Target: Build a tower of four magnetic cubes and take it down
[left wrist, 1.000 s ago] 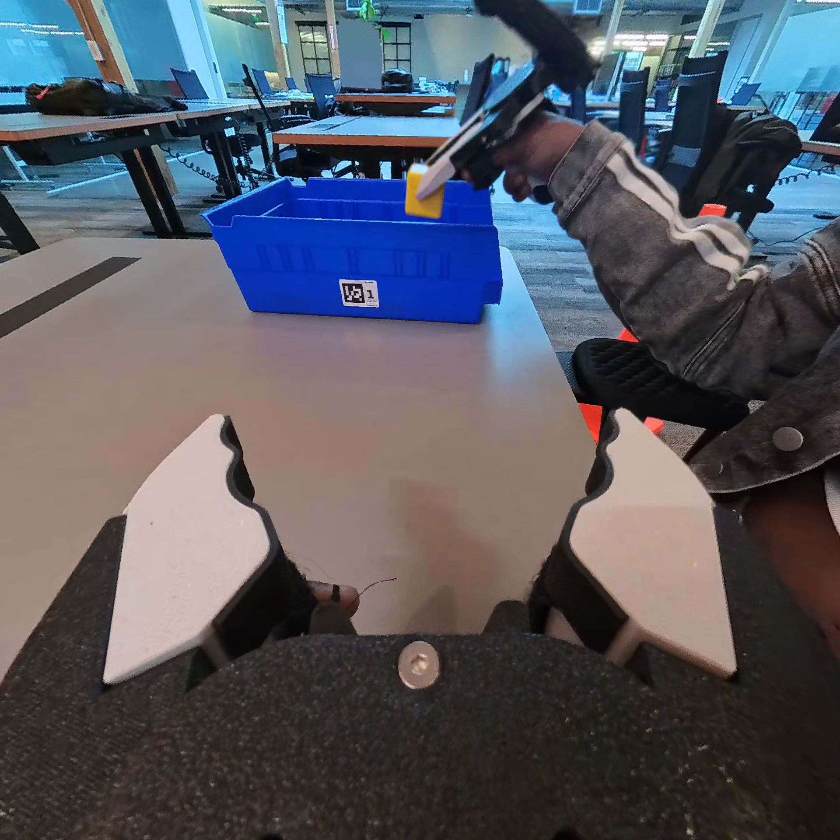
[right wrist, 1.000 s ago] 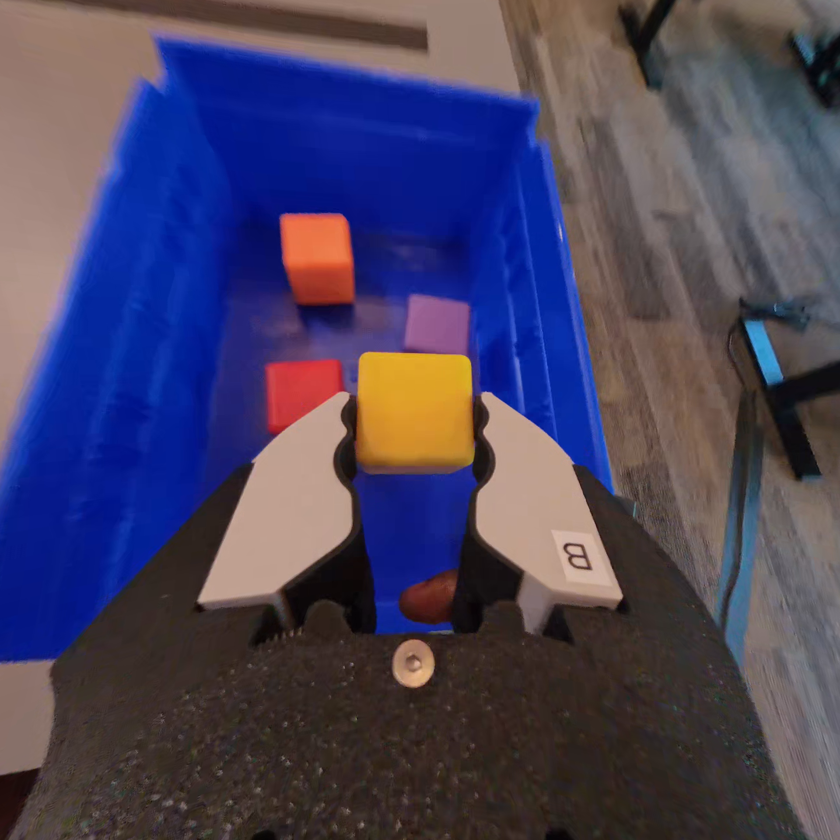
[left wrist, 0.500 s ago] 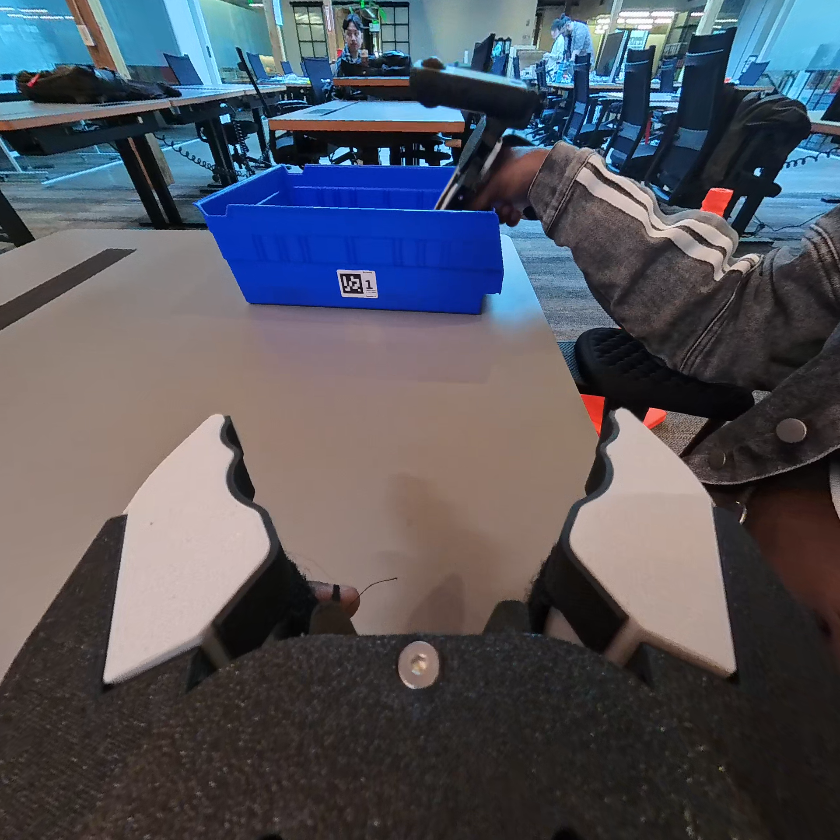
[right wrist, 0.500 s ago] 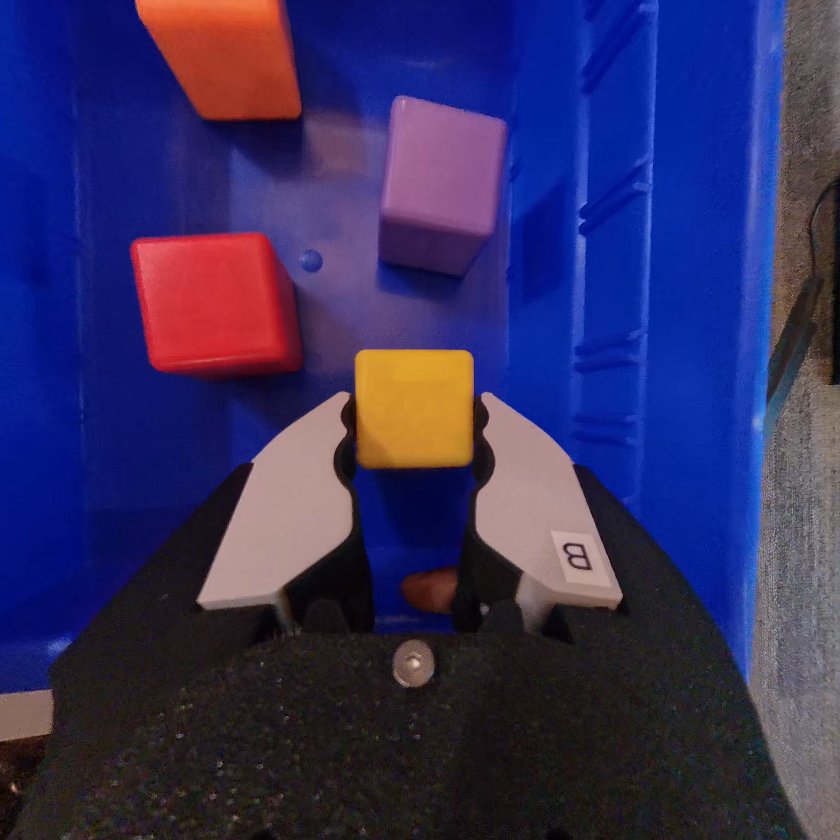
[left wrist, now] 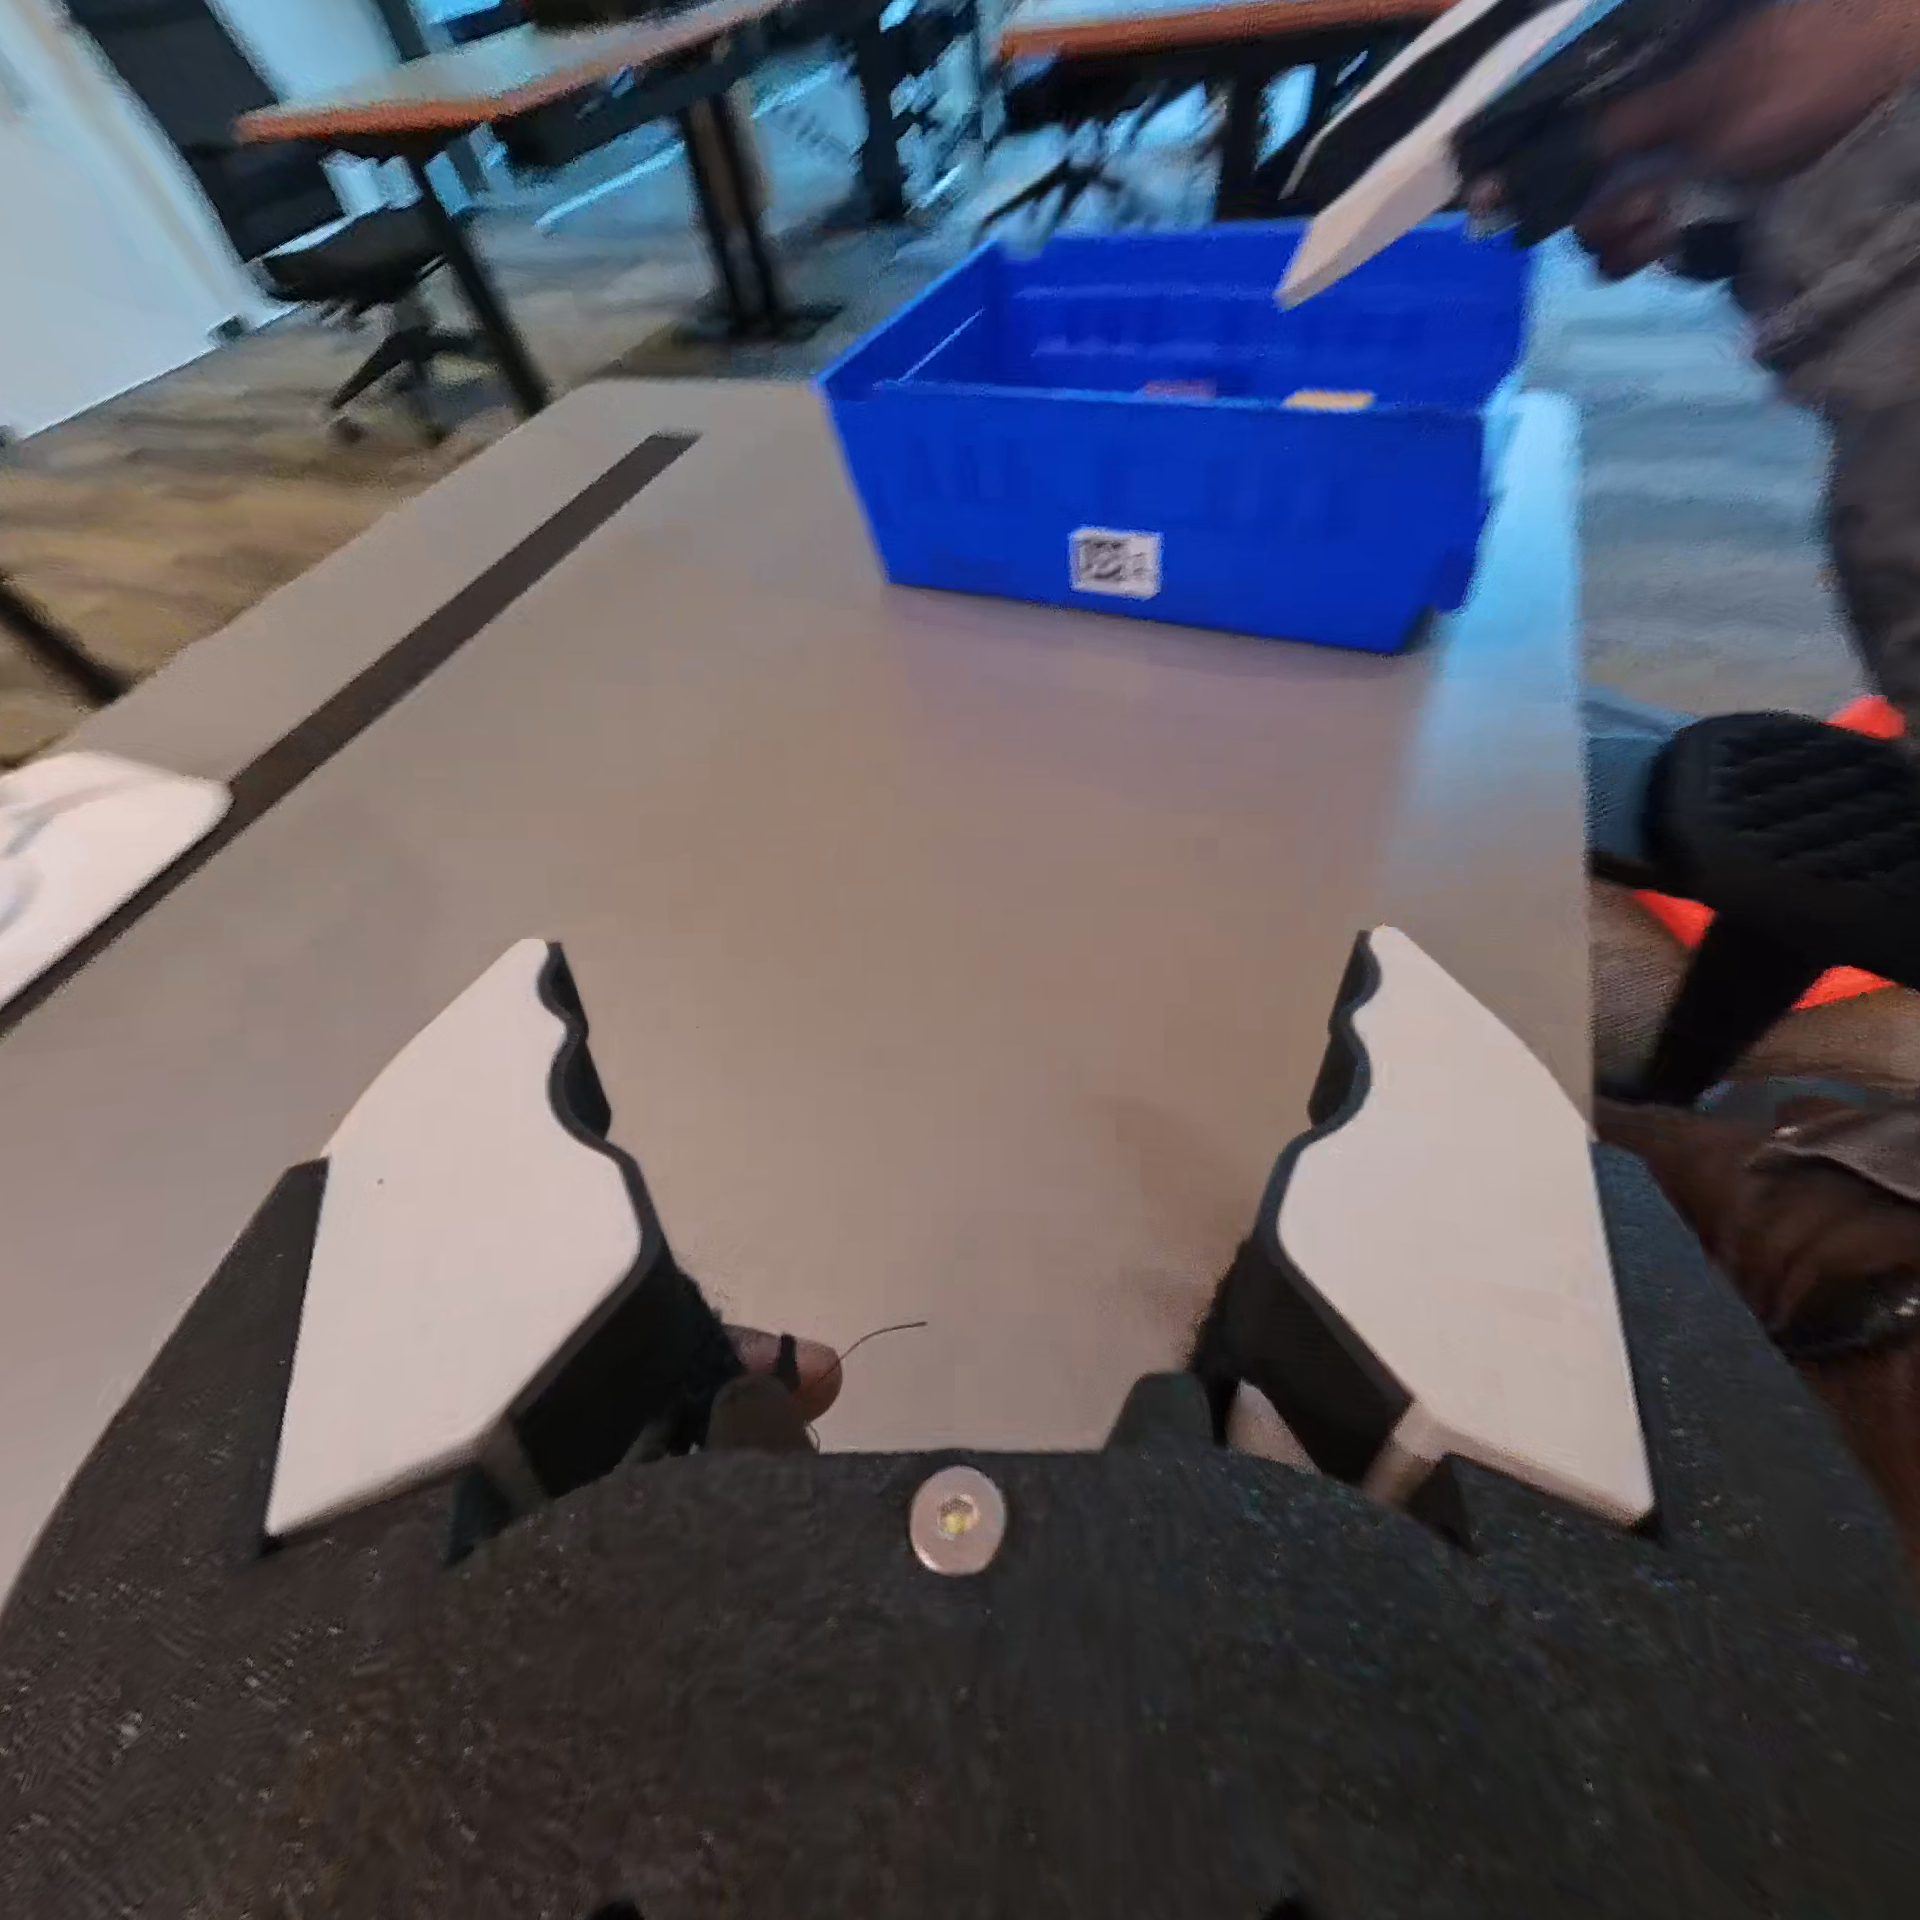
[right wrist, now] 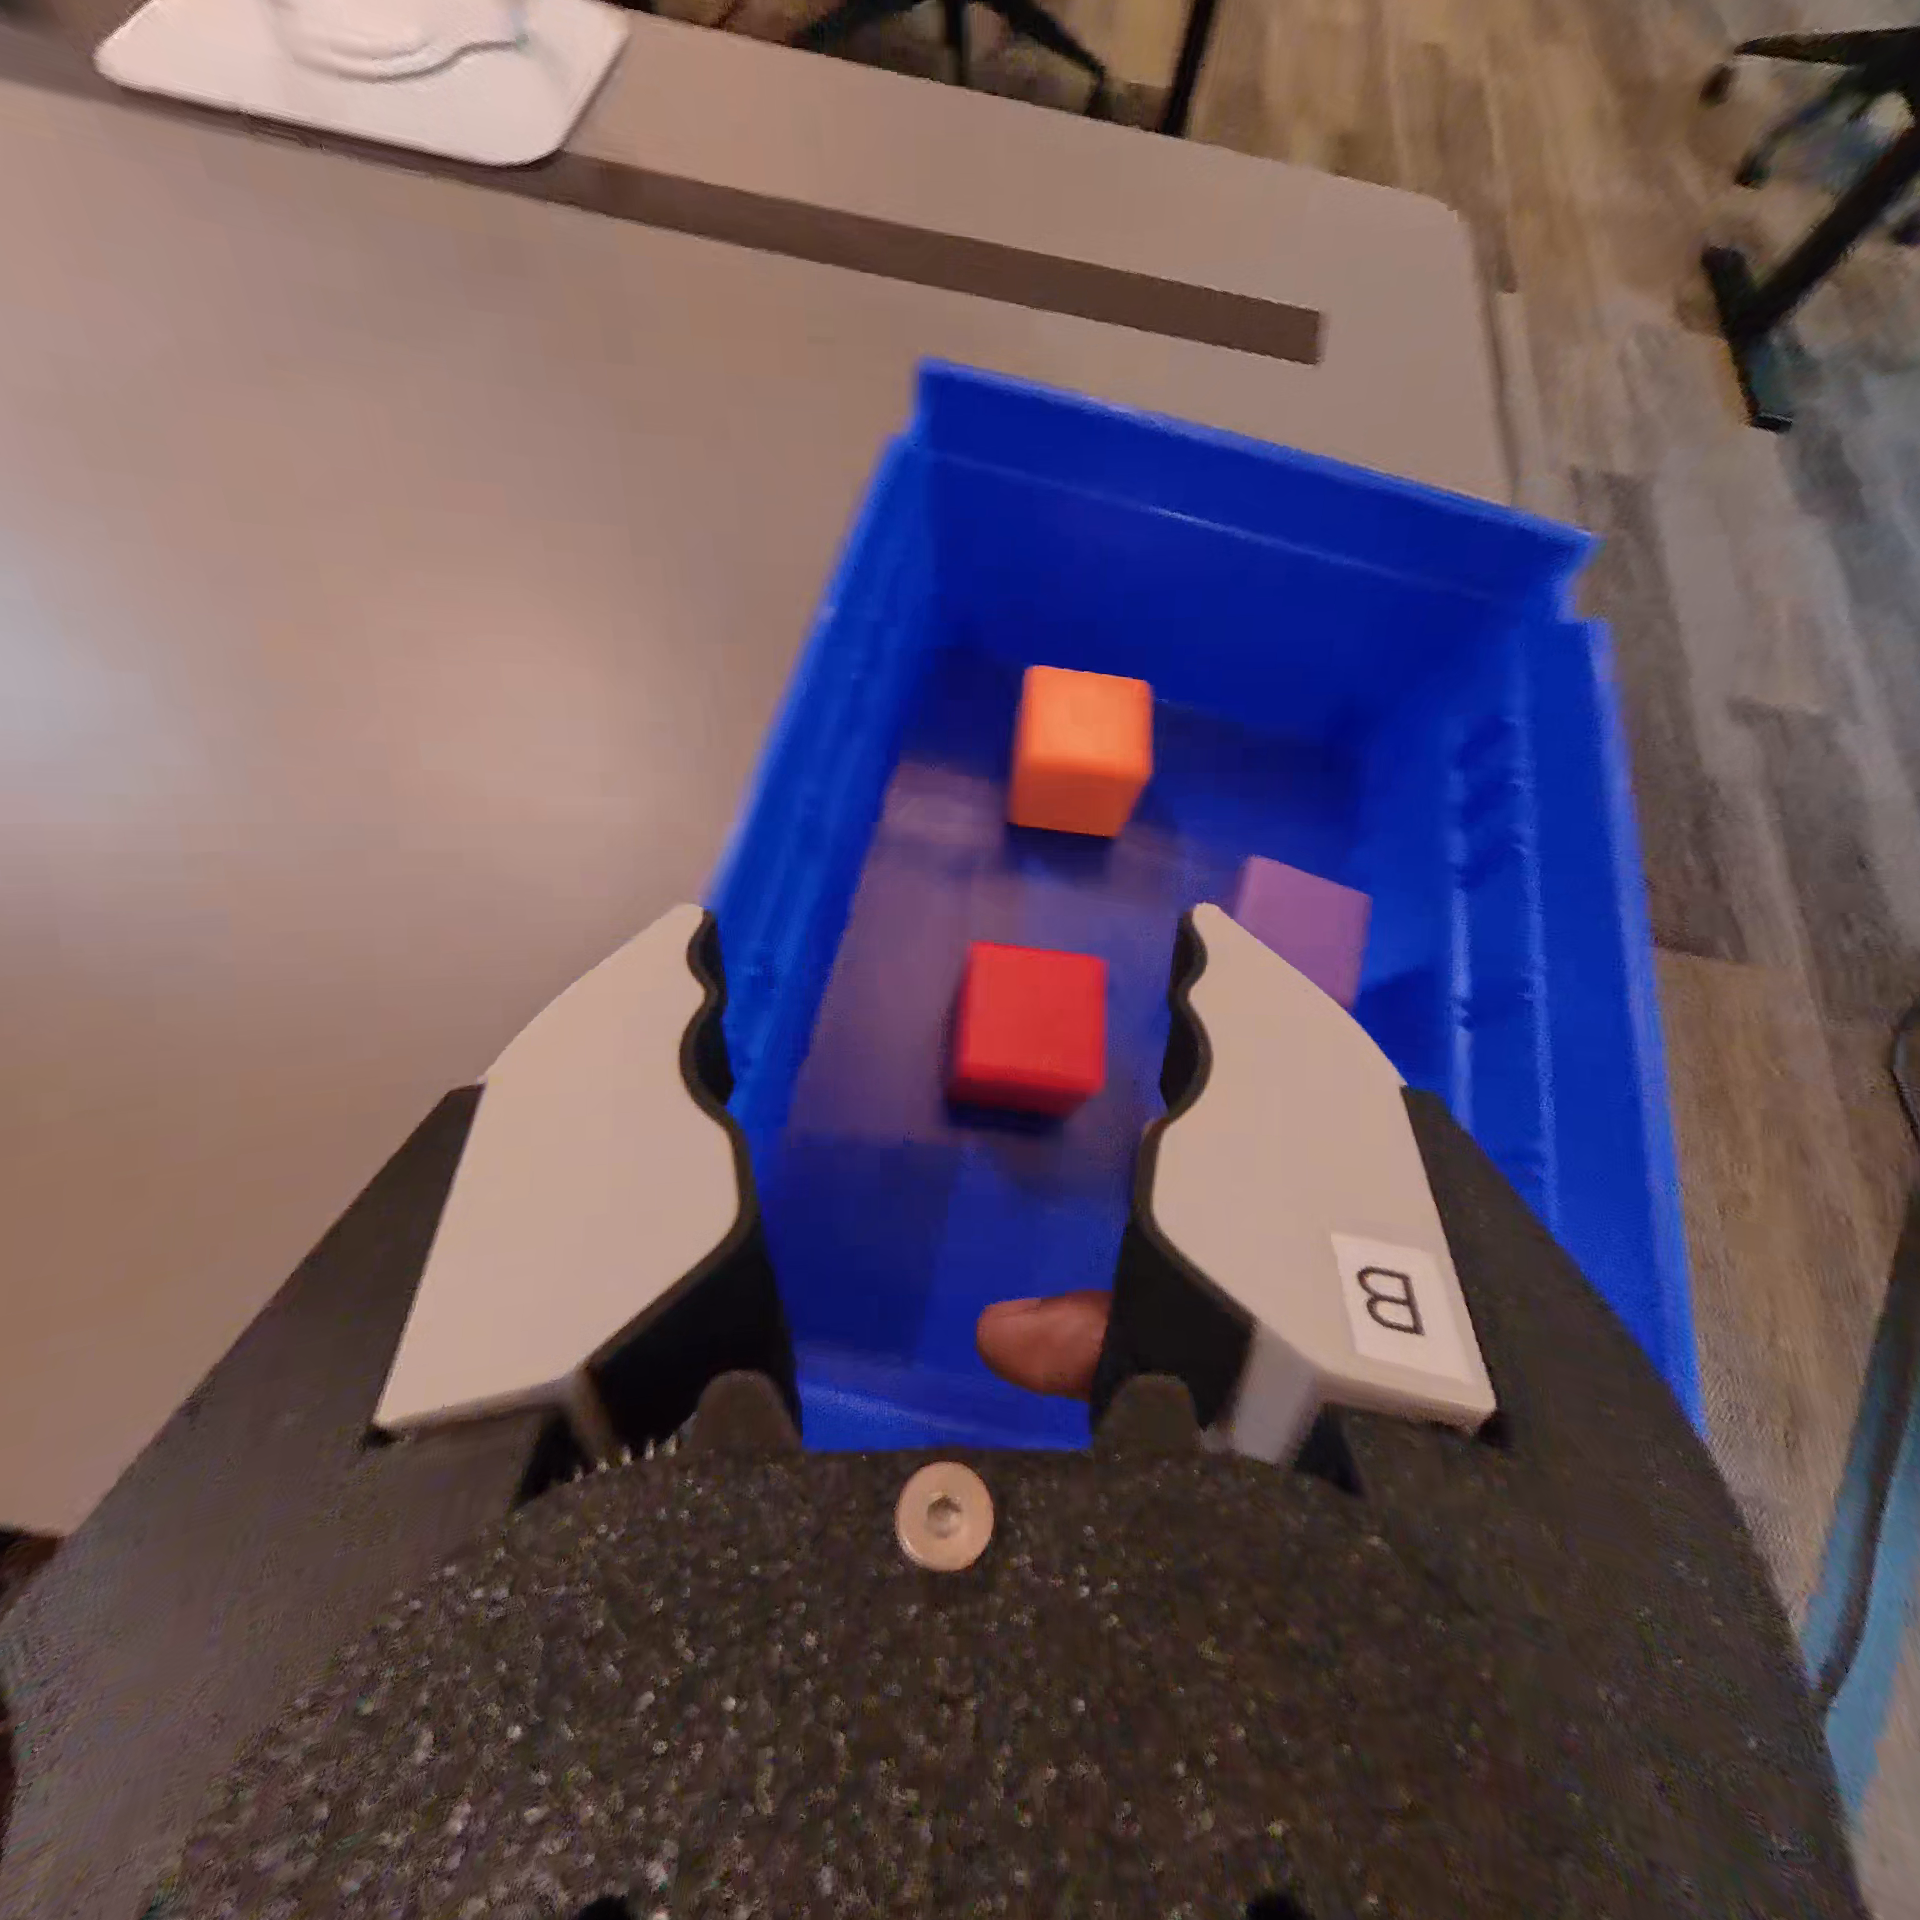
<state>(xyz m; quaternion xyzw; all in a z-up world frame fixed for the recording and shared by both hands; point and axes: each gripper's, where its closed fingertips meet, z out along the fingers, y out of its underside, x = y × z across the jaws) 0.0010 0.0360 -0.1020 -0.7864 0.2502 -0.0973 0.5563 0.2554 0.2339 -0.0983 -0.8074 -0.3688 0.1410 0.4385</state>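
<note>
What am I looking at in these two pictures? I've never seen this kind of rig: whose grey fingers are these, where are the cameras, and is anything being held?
No robot here: a person holds a two-finger tool in each hand, and each tool carries a camera looking along its fingers.

One picture comes from the left tool, low over a grey table, fingers wide apart with nothing between them. Farther off it shows a blue bin near the table's edge and the other tool above it.

The other picture comes from the right tool, looking down into that bin. Its fingers are apart and grip nothing. An orange cube, a red cube and a purple cube lie loose on the bin floor. A white object lies at the table's far end.
</note>
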